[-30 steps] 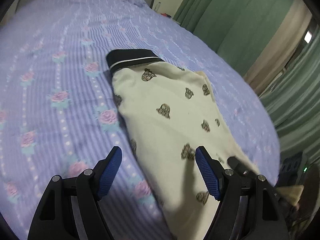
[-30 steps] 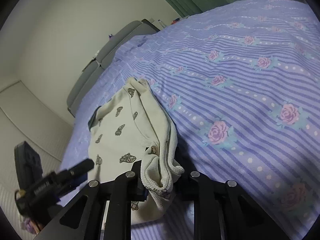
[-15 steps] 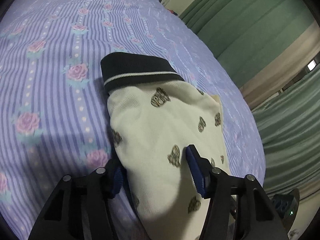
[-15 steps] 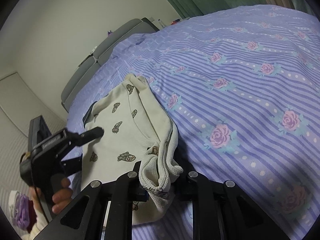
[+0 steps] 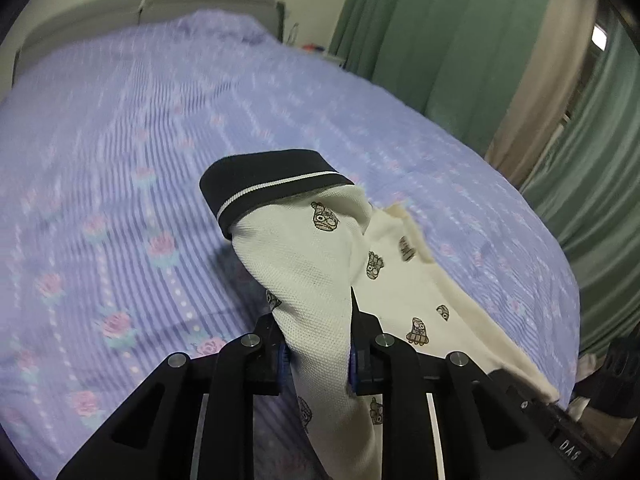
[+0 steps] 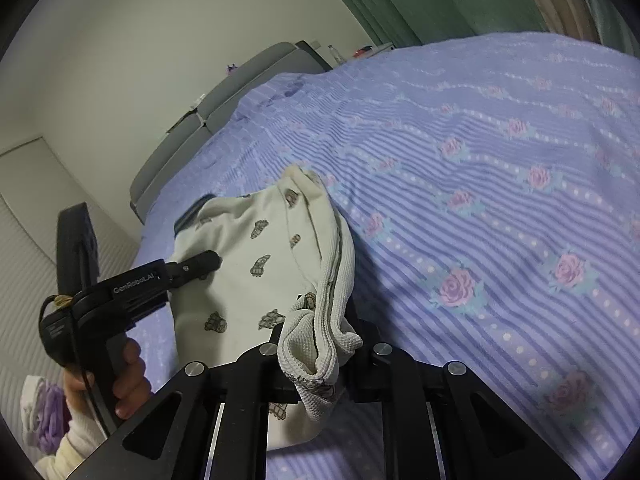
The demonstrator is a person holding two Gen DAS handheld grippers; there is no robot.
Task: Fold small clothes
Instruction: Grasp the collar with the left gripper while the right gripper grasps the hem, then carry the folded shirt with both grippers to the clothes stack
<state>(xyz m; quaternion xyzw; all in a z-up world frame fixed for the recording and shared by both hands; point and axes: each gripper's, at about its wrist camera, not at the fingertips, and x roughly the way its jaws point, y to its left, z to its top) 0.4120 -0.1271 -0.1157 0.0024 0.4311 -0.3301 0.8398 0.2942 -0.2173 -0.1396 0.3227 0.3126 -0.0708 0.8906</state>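
A small cream garment [image 5: 316, 264] printed with little figures, with a dark navy white-striped band [image 5: 268, 184], lies on the purple rose-striped bedspread [image 5: 120, 140]. My left gripper [image 5: 316, 344] has a raised fold of it between its blue pads; the jaws are closing and press on the cloth. In the right wrist view the garment [image 6: 248, 264] hangs between both tools. My right gripper [image 6: 320, 356] is shut on a bunched corner of it. The left gripper [image 6: 196, 264] shows there too, held by a hand [image 6: 128, 376].
A grey headboard [image 5: 160, 4] stands at the far end of the bed and green curtains [image 5: 440, 40] run along its right side. A purple and white cloth bundle [image 6: 44, 420] lies low at the left. Bedspread [image 6: 500, 200] stretches wide to the right.
The left gripper came down over the garment's edge, closed from wide open onto it, and lifted the fold. The right gripper kept its grip and rose slightly.
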